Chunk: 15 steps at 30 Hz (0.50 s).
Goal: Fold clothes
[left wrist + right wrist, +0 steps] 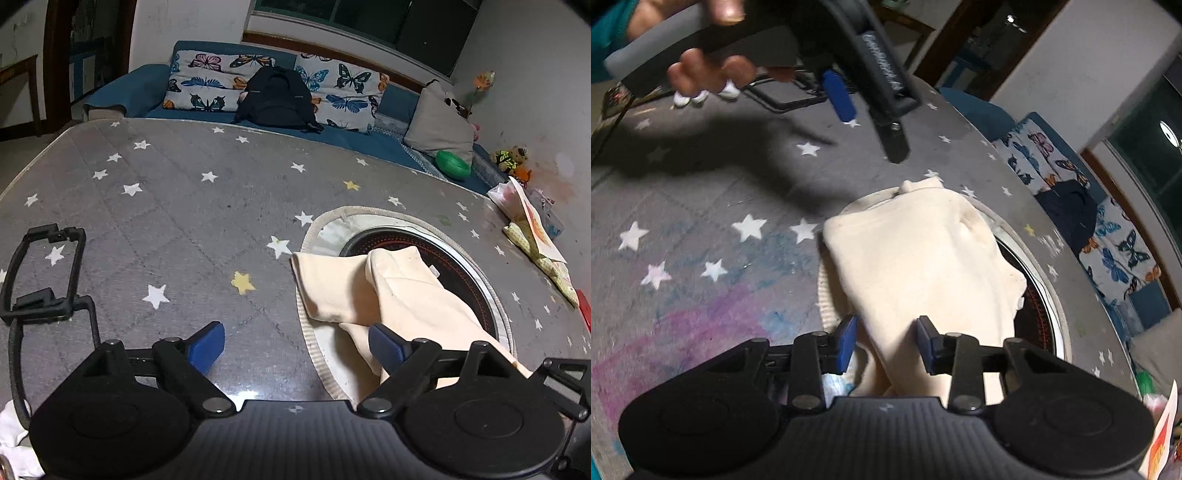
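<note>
Left gripper point(297, 345) hangs over the grey star-printed tablecloth point(177, 206) with its blue fingertips point(207, 345) spread wide and nothing between them; the right-hand pad sits just at the near left edge of the cream garment point(391, 291). At the far left of the table lies a black wire frame point(44, 273), and a scrap of white cloth point(14, 439) shows at the near left corner. Moving right, the cream garment lies partly folded near the middle right of the table, draped over a round dark burner point(454, 273) set into a pale ring. Beyond the table, a blue sofa point(369, 142) carries butterfly-print cushions point(207, 79), a black backpack point(277, 98), a grey pillow point(439, 122) and a green ball point(452, 164). Papers point(535, 229) lie at the table's far right edge.

From the right wrist view, a hand point(713, 70) grips the other tool up at the far left. Right gripper point(886, 345) hovers low over the near end of the garment point(923, 258), its jaws parted with the cloth running between them, neither pad visibly pressing it. Pink and blue smears point(683, 332) stain the tablecloth at the near left.
</note>
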### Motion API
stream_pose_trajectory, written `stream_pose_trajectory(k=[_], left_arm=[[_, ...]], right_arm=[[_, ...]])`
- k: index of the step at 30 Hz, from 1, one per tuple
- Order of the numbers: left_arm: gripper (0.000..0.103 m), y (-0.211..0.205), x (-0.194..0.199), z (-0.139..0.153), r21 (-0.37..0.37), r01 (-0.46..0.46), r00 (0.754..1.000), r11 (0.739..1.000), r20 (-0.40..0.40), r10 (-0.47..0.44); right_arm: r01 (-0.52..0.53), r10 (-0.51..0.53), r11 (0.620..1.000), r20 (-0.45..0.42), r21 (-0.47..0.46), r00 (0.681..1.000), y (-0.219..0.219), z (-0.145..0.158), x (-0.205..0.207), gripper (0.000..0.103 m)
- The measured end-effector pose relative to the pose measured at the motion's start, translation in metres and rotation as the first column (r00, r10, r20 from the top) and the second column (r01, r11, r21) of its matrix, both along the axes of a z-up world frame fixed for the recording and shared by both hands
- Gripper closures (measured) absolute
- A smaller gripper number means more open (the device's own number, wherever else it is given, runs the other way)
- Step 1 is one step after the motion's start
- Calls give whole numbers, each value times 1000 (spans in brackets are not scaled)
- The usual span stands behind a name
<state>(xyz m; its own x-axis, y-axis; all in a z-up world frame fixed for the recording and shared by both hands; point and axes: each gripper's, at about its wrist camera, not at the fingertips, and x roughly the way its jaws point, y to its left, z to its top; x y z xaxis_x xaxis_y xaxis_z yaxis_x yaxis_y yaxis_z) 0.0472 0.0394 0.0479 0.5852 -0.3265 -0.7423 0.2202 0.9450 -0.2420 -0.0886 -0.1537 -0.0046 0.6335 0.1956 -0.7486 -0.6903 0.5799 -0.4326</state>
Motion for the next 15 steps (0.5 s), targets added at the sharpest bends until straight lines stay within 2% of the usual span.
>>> stream_pose_trajectory(k=[1, 2, 4, 6, 8, 9, 11, 14, 15], left_arm=[[15, 0, 1, -1, -1, -1, 1000, 1000, -3, 1], [15, 0, 3, -2, -2, -1, 1000, 1000, -5, 1], [15, 0, 6, -4, -5, -5, 1000, 1000, -12, 5], [15, -1, 10, -5, -6, -9, 1000, 1000, -17, 9], [15, -2, 13, -6, -5, -12, 1000, 1000, -17, 12], [14, -3, 15, -6, -5, -14, 1000, 1000, -17, 14], [14, -4, 17, -7, -6, -12, 1000, 1000, -13, 12], [13, -10, 23, -8, -3, -4, 1000, 1000, -14, 4], [13, -12, 25, -9, -4, -2, 1000, 1000, -16, 2]], right_arm=[[-4, 4, 1000, 5, -6, 1000, 1, -2, 0, 73], [-3, 3, 1000, 6, -4, 1000, 1, -2, 2, 85], [16, -16, 999, -5, 28, 1000, -1, 0, 9, 95], [45, -43, 994, -18, 103, 999, -9, 13, 17, 96], [102, -101, 969, -17, 224, 995, -28, 35, 29, 97], [170, -170, 934, -27, 315, 985, -49, 51, 42, 97], [302, -290, 851, -95, 430, 952, -87, 69, 64, 97], [415, -389, 758, -163, 503, 907, -133, 74, 78, 97], [481, -443, 712, -203, 512, 873, -148, 69, 84, 97]])
